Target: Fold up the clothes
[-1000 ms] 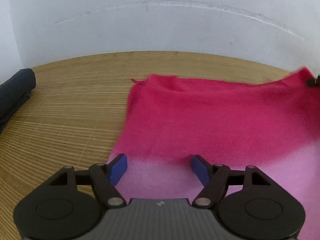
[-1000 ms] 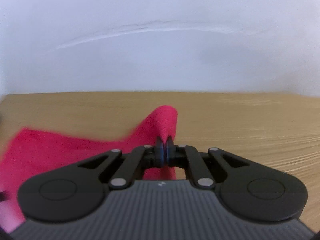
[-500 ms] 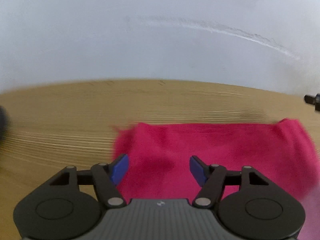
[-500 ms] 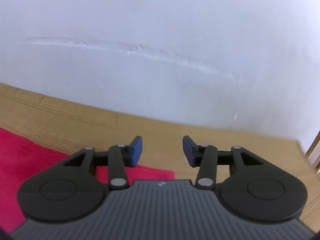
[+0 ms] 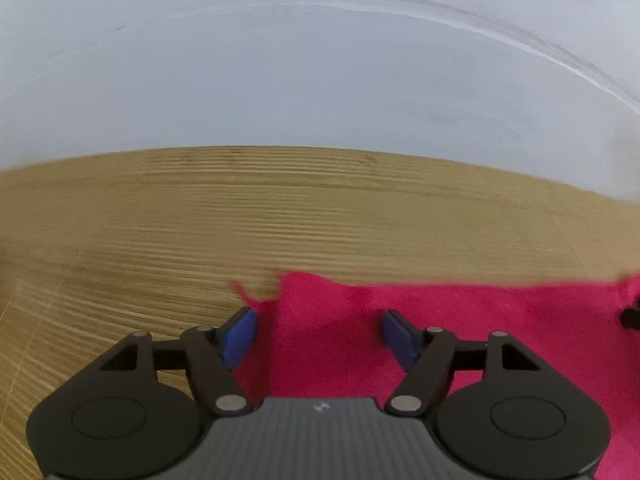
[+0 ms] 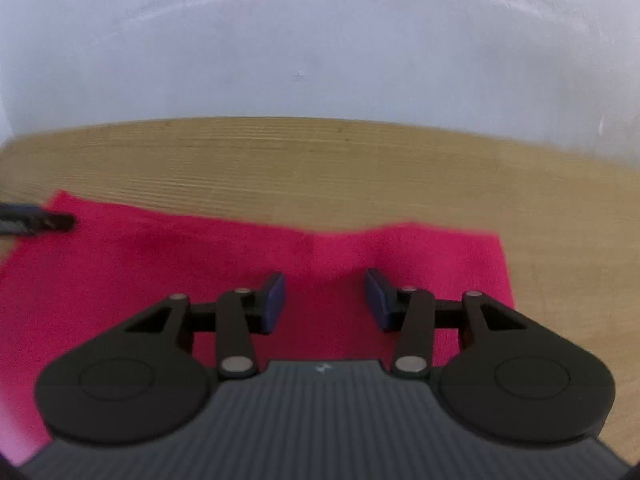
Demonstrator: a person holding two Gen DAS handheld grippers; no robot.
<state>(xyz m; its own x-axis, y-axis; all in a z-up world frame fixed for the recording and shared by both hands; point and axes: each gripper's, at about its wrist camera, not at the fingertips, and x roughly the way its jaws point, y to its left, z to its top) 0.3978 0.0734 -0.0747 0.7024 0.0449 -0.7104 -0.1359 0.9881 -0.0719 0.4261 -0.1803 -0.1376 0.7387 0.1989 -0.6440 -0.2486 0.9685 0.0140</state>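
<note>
Red cloth (image 5: 460, 332) flat on wooden table (image 5: 280, 216), left gripper (image 5: 318, 336) and right gripper (image 6: 325, 300) both wide open, empty.

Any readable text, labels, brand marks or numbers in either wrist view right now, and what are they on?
No readable text in either view.
Left gripper: a small pale mark on its grey ribbed body, too small and blurred to read.
Right gripper: the same kind of mark, also unreadable.
Red cloth, wooden table and white wall: no label, tag or print visible.
</note>
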